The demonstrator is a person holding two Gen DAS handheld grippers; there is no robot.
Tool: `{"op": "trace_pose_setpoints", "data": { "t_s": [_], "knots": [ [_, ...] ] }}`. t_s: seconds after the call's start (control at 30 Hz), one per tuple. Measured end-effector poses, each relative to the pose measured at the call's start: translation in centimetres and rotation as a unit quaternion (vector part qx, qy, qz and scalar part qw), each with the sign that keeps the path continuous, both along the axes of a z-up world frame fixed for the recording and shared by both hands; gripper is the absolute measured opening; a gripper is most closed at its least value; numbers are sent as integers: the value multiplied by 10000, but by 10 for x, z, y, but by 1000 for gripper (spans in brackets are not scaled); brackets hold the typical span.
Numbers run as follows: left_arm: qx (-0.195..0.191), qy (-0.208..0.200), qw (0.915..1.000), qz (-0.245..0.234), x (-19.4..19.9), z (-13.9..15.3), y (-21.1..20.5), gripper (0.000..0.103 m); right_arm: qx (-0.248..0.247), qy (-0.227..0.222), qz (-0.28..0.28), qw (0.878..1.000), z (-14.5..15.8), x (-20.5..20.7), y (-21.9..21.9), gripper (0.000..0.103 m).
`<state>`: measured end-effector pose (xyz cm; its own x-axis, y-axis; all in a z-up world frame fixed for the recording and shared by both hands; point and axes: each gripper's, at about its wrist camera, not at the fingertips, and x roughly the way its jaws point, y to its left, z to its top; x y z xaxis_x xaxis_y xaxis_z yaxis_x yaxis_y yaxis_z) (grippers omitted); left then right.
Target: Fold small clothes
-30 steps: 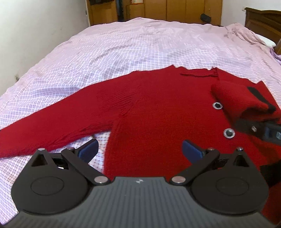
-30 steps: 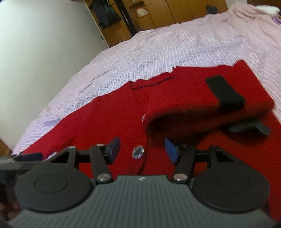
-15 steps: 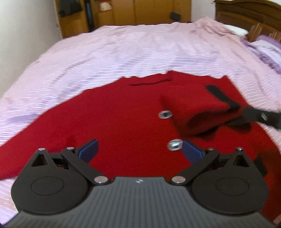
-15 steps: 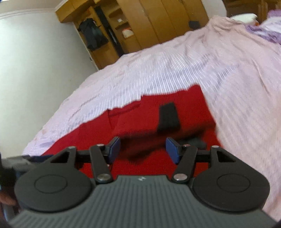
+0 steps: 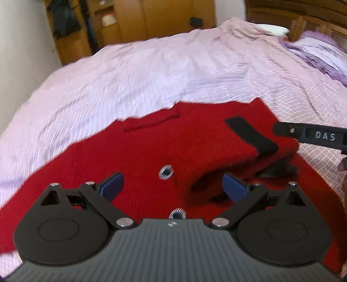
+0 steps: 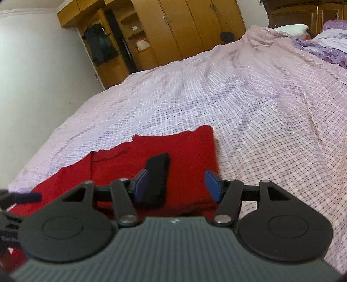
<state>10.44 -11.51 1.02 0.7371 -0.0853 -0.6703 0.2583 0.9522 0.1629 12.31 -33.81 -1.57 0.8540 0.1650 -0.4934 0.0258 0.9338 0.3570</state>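
A small red knit cardigan (image 5: 134, 156) with round silver buttons (image 5: 166, 172) lies flat on the bed. Its right sleeve (image 5: 227, 147), with a black cuff band (image 5: 251, 134), is folded over the front. My left gripper (image 5: 173, 186) is open and empty, low over the cardigan's front. My right gripper (image 6: 175, 184) is open and empty, just above the folded sleeve (image 6: 186, 160) and its black band (image 6: 157, 173). Part of the right gripper also shows at the right edge of the left wrist view (image 5: 310, 135).
The bed has a pink checked sheet (image 6: 249, 108). Purple bedding (image 6: 321, 47) and a wooden headboard (image 6: 303, 13) are at the far right. Wooden wardrobes (image 6: 184, 28) stand behind the bed, and a white wall (image 6: 32, 76) is to the left.
The right gripper has lifted and drawn back from the folded sleeve, which now lies on the cardigan. The left gripper has swung right, from the outstretched left sleeve toward the cardigan's middle.
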Motion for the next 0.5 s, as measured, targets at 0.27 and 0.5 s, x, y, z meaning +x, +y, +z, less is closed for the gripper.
{"op": "trace_pose_setpoints", "data": {
  "t_s": [0.27,0.5],
  "knots": [
    [434,-30,9986,-301,25,-15,-37,96,240,139,-91,9996,-11,5,-9,61],
    [788,-287,9935,-770,28,-37,-71,38,248,309,-171,9991,-19,10,-11,61]
  ]
}}
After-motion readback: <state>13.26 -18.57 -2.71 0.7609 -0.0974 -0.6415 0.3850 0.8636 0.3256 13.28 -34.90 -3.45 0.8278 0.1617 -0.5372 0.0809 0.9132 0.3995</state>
